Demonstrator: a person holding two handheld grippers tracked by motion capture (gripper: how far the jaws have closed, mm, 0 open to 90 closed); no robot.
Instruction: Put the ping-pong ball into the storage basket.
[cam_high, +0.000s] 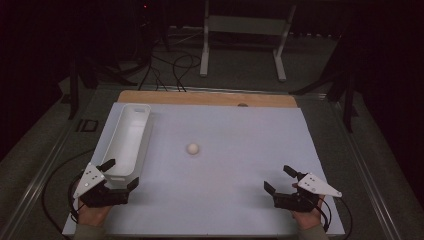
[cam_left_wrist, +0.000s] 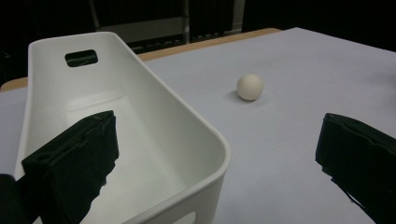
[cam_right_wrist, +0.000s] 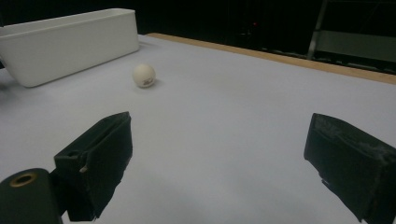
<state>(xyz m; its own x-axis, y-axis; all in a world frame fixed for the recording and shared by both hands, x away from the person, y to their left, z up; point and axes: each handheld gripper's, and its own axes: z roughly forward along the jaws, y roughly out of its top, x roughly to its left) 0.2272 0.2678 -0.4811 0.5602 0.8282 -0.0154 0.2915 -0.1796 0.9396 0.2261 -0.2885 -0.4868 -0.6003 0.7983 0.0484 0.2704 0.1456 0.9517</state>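
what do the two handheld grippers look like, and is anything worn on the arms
The left gripper and the right gripper look alike: black bodies, two blocky black jaws each, and a grey three-cornered plate with small dark dots on top. A thin black cable trails from each toward the table's near edge. A muted grey-green sleeve cuff shows at each wrist.

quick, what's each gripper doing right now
left gripper: open, holding nothing, its jaws either side of the white bin's near end
right gripper: open, holding nothing

Dim room, lit tabletop.
Surroundings near black; ball (cam_left_wrist: 250, 87) casts a soft shadow; near jaws slightly blurred; no glare on tray (cam_left_wrist: 140, 116).
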